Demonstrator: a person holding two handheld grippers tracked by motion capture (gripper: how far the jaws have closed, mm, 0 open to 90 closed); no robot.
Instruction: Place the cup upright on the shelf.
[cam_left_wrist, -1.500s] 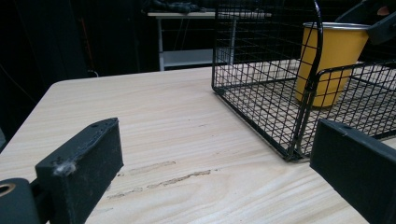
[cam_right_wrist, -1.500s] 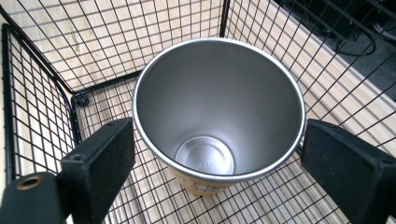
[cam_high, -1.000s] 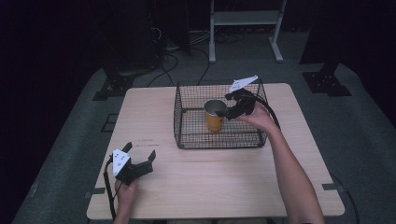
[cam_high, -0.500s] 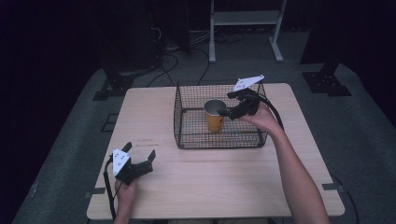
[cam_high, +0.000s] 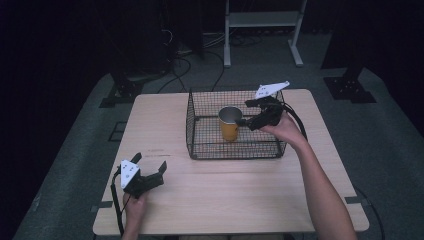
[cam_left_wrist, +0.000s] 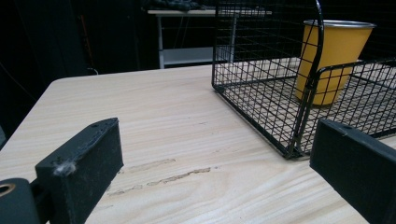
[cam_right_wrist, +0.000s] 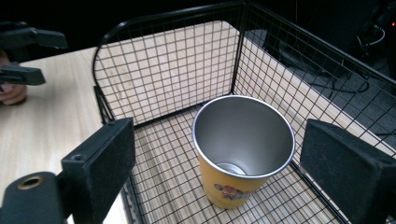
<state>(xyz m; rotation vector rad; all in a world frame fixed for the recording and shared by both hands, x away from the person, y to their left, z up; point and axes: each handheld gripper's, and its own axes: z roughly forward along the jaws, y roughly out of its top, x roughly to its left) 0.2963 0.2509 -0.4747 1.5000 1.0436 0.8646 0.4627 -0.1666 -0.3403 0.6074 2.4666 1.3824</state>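
Note:
A yellow metal cup (cam_high: 229, 124) (cam_right_wrist: 241, 149) (cam_left_wrist: 332, 55) stands upright inside a black wire basket (cam_high: 200, 127) (cam_right_wrist: 163, 70) (cam_left_wrist: 261, 88) on the wooden table (cam_high: 235, 185). My right gripper (cam_high: 246, 114) (cam_right_wrist: 219, 172) hovers over the basket's right side, just right of the cup and above its rim. Its jaws are open and nothing is between them. My left gripper (cam_high: 149, 165) (cam_left_wrist: 215, 177) rests low at the table's front left, open and empty, pointing toward the basket.
A white metal stand (cam_high: 262, 22) is on the floor behind the table. Cables (cam_high: 180, 50) lie on the grey floor at the back left. In the right gripper view the left gripper (cam_right_wrist: 23, 51) shows at the far left.
My right gripper has lifted slightly and drawn back to the right, away from the cup. The left gripper has stayed put.

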